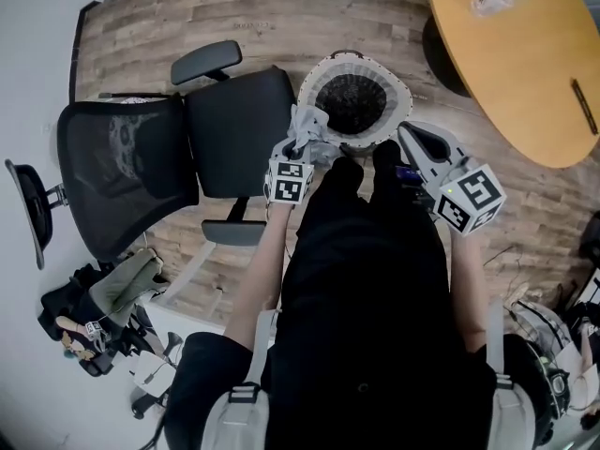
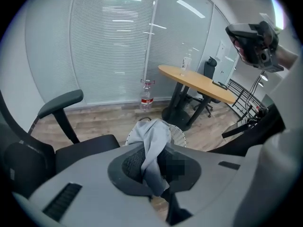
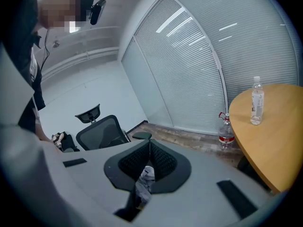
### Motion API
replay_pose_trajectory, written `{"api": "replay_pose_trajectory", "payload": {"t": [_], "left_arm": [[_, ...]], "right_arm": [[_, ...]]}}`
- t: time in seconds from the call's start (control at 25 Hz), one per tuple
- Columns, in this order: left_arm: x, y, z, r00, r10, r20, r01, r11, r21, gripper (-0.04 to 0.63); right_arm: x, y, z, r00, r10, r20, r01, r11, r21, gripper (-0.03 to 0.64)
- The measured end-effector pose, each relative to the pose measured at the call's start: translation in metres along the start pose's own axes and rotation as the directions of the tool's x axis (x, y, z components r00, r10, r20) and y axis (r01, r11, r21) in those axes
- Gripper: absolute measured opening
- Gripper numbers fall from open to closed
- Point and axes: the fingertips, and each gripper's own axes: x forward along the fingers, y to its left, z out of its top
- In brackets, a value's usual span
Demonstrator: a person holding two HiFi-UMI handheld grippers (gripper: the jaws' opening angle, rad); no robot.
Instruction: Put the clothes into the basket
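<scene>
1. Black-trousered legs (image 1: 366, 279) of the person are standing nearest, just behind both grippers.
2. The left gripper (image 2: 156, 171) is clamping a crumpled pale grey garment (image 2: 150, 138), holding it at the near-left rim of the round white ribbed basket (image 1: 323, 73), right of the black office chair (image 1: 234, 129).
3. The right gripper (image 3: 149, 143) is hovering by the near-right rim with its jaws pressed together, apparently carrying nothing.
4. The delivery step seems to be in hand. Next, the garment needs moving farther over the dark opening before the jaws part.

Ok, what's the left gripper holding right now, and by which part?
A grey garment, pinched at a bunched fold between the left gripper's jaws; cloth bulges above them, a tail hangs below.
</scene>
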Motion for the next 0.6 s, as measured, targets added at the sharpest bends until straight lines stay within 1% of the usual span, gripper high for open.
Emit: {"api": "replay_pose_trajectory", "payload": {"t": [0.28, 0.48, 0.6], "left_arm": [[0.016, -0.020, 0.029, 1.000, 0.001, -0.007, -0.001, 1.000, 0.009, 0.052], [0.035, -0.039, 0.055, 1.000, -0.001, -0.001, 0.001, 1.000, -0.007, 0.052], [0.045, -0.056, 0.064, 1.000, -0.004, -0.017, 0.004, 1.000, -0.013, 0.052]], "right_arm": [[-0.023, -0.031, 0.006, 1.000, -0.010, -0.004, 0.010, 1.000, 0.012, 0.017], [-0.032, -0.059, 0.011, 1.000, 0.005, -0.021, -0.005, 1.000, 0.022, 0.017], [-0.038, -0.074, 0.008, 0.999, 0.024, -0.037, -0.022, 0.999, 0.036, 0.017]]}}
